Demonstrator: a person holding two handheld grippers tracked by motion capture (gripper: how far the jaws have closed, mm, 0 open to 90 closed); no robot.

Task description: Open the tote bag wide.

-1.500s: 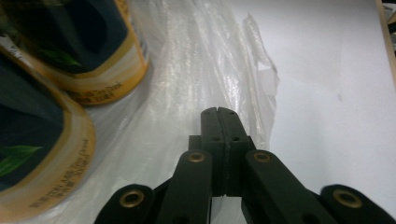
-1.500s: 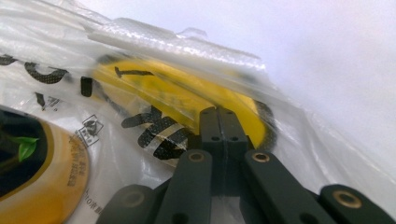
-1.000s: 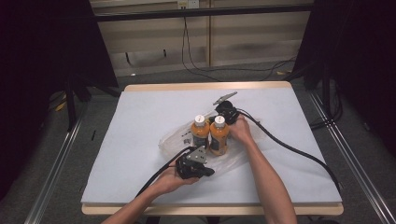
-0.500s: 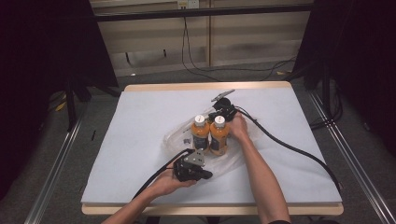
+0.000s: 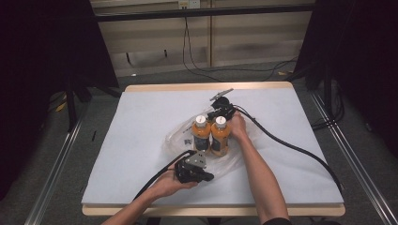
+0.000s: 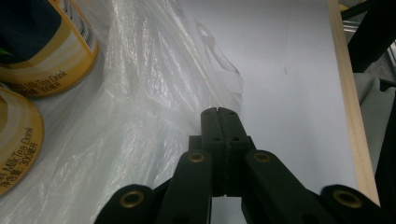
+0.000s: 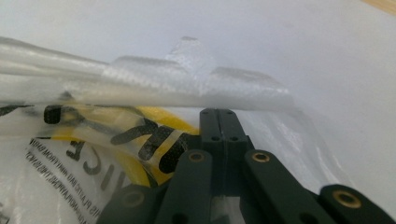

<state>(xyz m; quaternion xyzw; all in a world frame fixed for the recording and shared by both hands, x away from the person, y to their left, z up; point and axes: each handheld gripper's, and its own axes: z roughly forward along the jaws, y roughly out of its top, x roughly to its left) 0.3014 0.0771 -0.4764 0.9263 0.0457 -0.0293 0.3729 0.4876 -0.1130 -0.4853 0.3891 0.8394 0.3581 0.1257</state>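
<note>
While two milk tea bottles point(image 5: 211, 136) stand upright on the clear plastic bag point(image 5: 237, 159) mid-table, both jaw pairs are shut empty: the right gripper point(image 5: 220, 110) beside the bottles, seemingly steadying them, the left gripper point(image 5: 206, 176) at the bag's near edge.

A fixed overhead camera looks forward and down on the table point(image 5: 141, 140); two gripper-mounted cameras peer close along their jaws, all sharing the plastic bag point(image 5: 176, 138) point(image 6: 140, 93) point(image 7: 196, 84).

The hand-held gripper point(image 6: 218, 112), jaws pressed together, rests on a clear plastic bag point(image 6: 140, 102) beside two bottles point(image 6: 51, 51)
</note>
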